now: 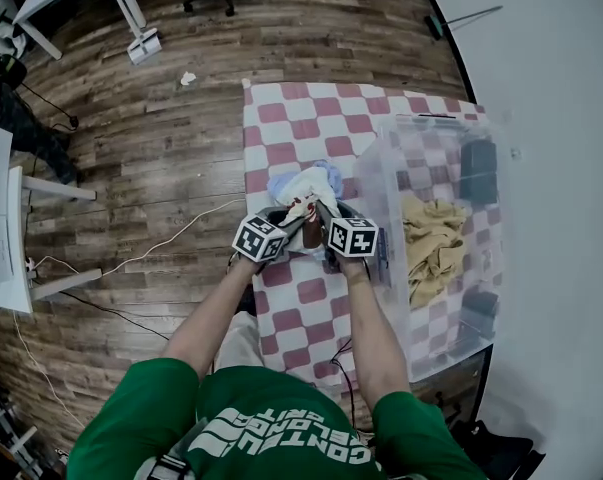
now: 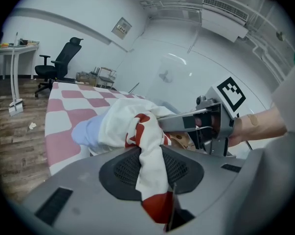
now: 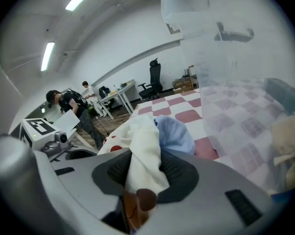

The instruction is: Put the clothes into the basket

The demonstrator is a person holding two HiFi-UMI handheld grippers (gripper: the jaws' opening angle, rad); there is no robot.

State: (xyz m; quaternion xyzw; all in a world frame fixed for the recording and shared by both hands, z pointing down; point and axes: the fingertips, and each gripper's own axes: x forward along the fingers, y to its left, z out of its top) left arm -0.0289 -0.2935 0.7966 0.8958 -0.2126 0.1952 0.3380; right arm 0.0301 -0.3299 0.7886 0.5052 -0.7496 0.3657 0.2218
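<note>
Two grips on one cloth (image 1: 303, 193) — left gripper (image 2: 148, 153) and right gripper (image 3: 141, 176) both clamp its white-red fabric, bunched over the table (image 1: 281, 118) beside the basket (image 1: 379, 173). Risk: blue part (image 1: 327, 176) looks ungripped — could snag the basket rim or slip out mid-carry.

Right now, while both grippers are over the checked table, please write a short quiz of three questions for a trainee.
1. True or false: the left gripper is empty.
2. What lies inside the clear plastic basket? A) a tan crumpled cloth B) a red ball C) a glass bottle
3. What does the right gripper pinch?
Key: 1 false; 2 A; 3 the white fabric garment with red patches.
</note>
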